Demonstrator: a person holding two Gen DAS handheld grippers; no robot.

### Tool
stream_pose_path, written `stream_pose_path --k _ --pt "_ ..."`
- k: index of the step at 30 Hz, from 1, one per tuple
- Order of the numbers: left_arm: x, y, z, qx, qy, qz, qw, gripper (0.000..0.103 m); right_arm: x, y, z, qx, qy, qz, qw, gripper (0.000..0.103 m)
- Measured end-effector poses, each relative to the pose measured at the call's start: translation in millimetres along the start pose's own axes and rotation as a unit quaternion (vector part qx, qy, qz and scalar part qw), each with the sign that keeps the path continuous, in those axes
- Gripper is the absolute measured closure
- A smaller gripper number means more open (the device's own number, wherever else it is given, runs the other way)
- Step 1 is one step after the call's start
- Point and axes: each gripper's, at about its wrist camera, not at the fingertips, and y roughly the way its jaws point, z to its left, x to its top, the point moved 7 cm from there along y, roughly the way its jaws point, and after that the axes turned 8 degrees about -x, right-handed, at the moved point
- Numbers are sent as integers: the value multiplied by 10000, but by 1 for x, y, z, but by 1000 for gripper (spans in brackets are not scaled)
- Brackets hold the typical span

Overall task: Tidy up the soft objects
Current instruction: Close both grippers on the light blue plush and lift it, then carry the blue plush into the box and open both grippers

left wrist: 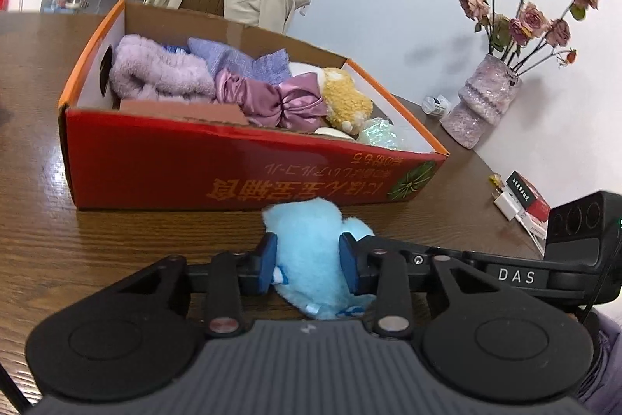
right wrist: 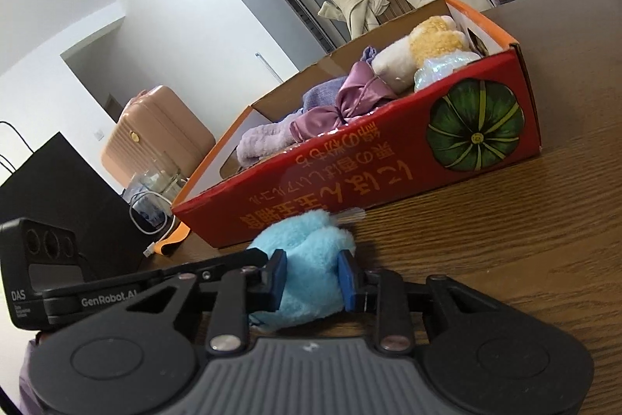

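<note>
Both the left gripper and the right gripper have their jaws pinched on one blue plush, low over the desk just before the box, probably ready to lift it in with the other soft things.

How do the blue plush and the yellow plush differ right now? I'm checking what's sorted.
The blue plush lies on the wooden table outside the red box; the yellow plush already sits inside it.
The blue plush is clamped by both the left tongs and the right tongs; the yellow plush is untouched.
The blue plush has smooth fluffy fur; the yellow plush looks curly.
Both are soft toys.
</note>
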Motion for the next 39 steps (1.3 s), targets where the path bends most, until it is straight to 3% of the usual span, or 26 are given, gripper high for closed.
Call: stream_pose_path --k 4,9,21,24,29,34,39 --pt "11 -21 -19 75 302 -304 9991 70 3 -15 16 -123 -296 -155 9994 79" --pt "20 -68 -55 31 470 -798 9957 70 13 -58 45 114 -464 -643 9968 79" --pt "17 -122 -91 172 606 -1268 9899 70 15 -107 85 369 -732 -948 9921 79" --pt "31 -118 -93 178 718 -1274 9891 70 25 -109 87 339 -819 -1000 9910 79" --pt "85 -94 -79 273 921 -1112 9892 70 73 -91 88 377 -837 -982 9909 79" --pt "119 -48 -50 432 751 -697 9938 70 116 -38 68 294 -462 -736 9958 79" --pt "118 6 -11 715 515 -199 9959 71 119 24 32 29 -88 -203 9998 79"
